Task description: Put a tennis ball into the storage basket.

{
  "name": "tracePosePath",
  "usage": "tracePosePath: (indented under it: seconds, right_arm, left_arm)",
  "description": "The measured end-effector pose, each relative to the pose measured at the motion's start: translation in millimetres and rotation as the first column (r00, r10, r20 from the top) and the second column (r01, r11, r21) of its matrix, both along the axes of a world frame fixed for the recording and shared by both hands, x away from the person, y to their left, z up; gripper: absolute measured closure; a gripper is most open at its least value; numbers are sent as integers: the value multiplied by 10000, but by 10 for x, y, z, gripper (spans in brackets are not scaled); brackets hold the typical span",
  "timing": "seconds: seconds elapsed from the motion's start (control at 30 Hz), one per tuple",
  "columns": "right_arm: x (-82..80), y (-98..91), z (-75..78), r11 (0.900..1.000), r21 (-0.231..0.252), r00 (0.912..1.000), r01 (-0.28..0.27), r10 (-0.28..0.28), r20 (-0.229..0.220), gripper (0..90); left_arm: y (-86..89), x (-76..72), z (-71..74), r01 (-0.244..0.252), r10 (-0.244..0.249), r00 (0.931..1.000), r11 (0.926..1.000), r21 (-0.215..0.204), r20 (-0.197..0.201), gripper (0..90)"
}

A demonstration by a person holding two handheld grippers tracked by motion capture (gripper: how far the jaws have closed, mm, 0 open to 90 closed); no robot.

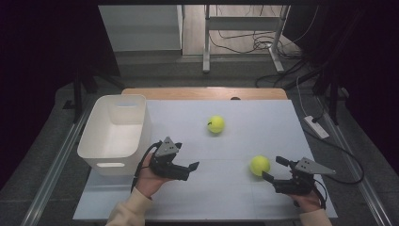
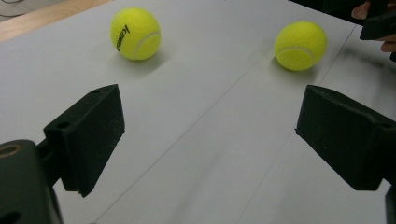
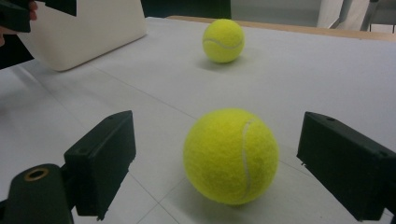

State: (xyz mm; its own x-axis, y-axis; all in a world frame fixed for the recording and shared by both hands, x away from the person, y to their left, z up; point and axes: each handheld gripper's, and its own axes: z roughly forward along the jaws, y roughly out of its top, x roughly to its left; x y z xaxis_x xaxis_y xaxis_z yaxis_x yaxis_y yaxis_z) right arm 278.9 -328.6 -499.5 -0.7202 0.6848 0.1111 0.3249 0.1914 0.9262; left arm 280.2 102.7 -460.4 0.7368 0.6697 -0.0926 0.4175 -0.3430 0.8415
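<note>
While your right gripper [image 1: 273, 170] sits at the table's near right with its jaws spread wide and nothing pinched, the near tennis ball [image 1: 259, 165] lies right in front of it, just off the fingertips and up-left of the hand in the high view. In the right gripper view that ball [image 3: 231, 156] rests on the white table sheet [image 1: 235, 197] between the two black jaws but a bit ahead of them, pads not touching it. A ball has no long axis, so approach angle is free; a short straight push forward looks like all you need before closing. Your left gripper [image 1: 192, 166] is also spread and empty, beside the white bin [image 1: 96, 141], well apart from both balls. The far tennis ball [image 1: 216, 124] sits mid-table toward the back, roughly between the two hands but nearer neither by much. The right hand is clearly the closer one for the near ball; the bin is across the table on the left.
</note>
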Motion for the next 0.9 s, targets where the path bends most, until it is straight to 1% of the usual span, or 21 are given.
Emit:
tracePosePath:
  seconds: [0.13, 0.43, 0.6, 0.77, 0.9]
  right_arm:
    - [-3, 3, -1, 10000, -20, 10000, 3, -3, 2, 117]
    - [-6, 13, 0, 10000, 17, 10000, -23, 23, 6, 117]
    - [-6, 19, 1, 10000, -10, 10000, -74, 74, 13, 117]
    - [-5, 13, 3, 10000, 39, 10000, -21, 21, 5, 117]
    - [-7, 9, 3, 10000, 50, 10000, 9, -9, -11, 116]
  left_arm:
    - [-24, 34, 40, 26, -26, 10000, 10000, -23, 21, 82]
    - [-85, 105, 116, 10, -10, 10000, 10000, 97, -4, 75]
    - [-107, 160, 136, -54, 55, 10000, 9999, 156, -62, 74]
    - [-121, 212, 150, -94, 94, 9998, 9999, 40, -159, 74]
    - [-147, 251, 166, -106, 107, 9999, 9999, 118, -131, 73]
